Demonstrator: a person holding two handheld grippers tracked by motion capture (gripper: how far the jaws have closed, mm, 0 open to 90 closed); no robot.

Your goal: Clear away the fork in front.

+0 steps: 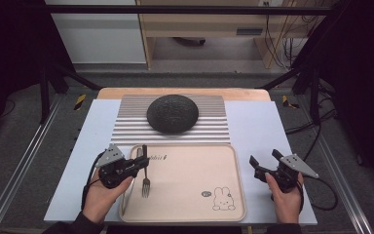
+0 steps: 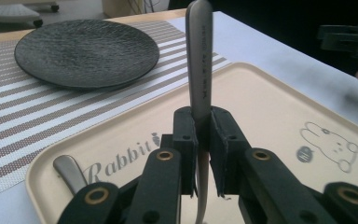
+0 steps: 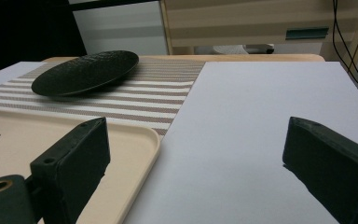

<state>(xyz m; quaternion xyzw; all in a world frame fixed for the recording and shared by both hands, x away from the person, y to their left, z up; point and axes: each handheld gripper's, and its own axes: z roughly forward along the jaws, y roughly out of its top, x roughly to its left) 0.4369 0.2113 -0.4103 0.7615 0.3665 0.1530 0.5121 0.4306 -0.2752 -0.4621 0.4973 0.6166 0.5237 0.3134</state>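
The left claw (image 2: 204, 154) is clamped mid-handle on the stiff, slippery metal fork (image 1: 145, 170) over the tray (image 1: 195, 214), a sound hold; the right claw (image 3: 196, 163) is agape.

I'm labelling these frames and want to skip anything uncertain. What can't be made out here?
- Left gripper view: the silver metal fork has its tines cut off by the bottom edge, behind the left gripper.
- Left gripper view: a second silver utensil on the beige rabbit-print tray; the gripper hides its working end, so its kind is unclear.
- High view: the tray's small print is too small to read.
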